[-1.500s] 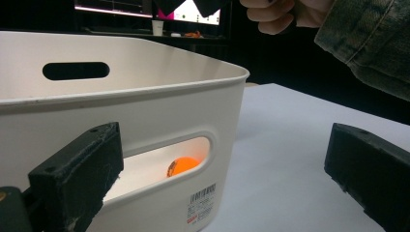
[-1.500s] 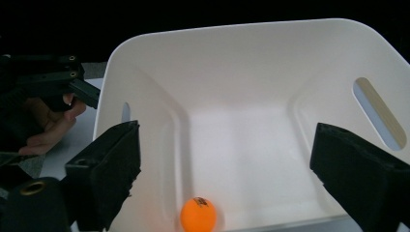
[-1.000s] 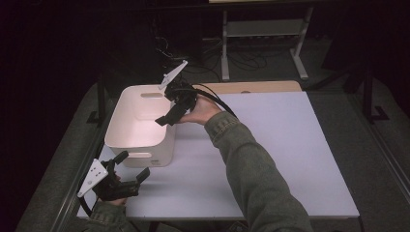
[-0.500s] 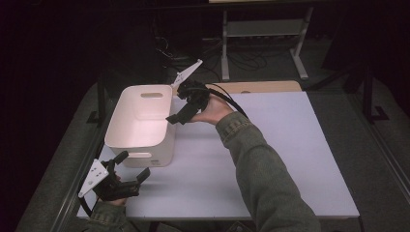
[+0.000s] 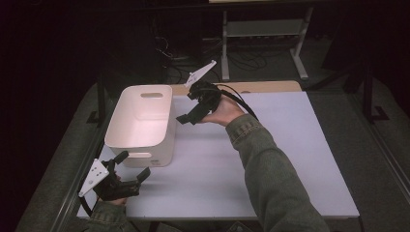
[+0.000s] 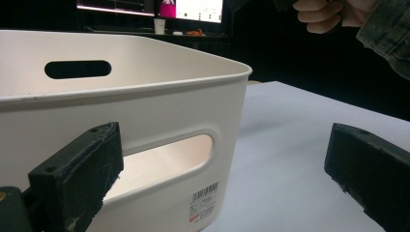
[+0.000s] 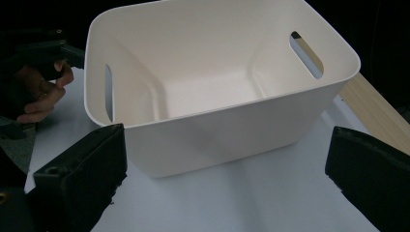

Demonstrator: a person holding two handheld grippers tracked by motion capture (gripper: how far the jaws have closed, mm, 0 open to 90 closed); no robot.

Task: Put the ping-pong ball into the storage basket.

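At the lower left of the high view, the left gripper [image 5: 129, 166] rests near the front edge of the white table [image 5: 290, 159], its jaws spread apart and holding nothing, with a grey three-cornered plate on top. Just beyond it, in the left half of the frame, stands the white bin [image 5: 140, 123], a smooth plastic tub with rounded corners, a rolled rim and an oval handle slot in each end wall. In the left gripper view the bin's near wall fills the left and centre; a small barcode sticker [image 6: 205, 200] with red print sits at the lower centre, its writing too small to read. The bin's inside is bare and slightly glossy. Further up, at the centre of the high view, the right gripper [image 5: 186, 112] is held in the air just beside the bin's right wall, jaws likewise wide and holding nothing, pointing toward the bin. A green sleeve [image 5: 270, 179] runs down to the lower right. At the top, beyond the table's far edge, a strip of pale wood [image 5: 261, 87] shows, then dark floor with cables.
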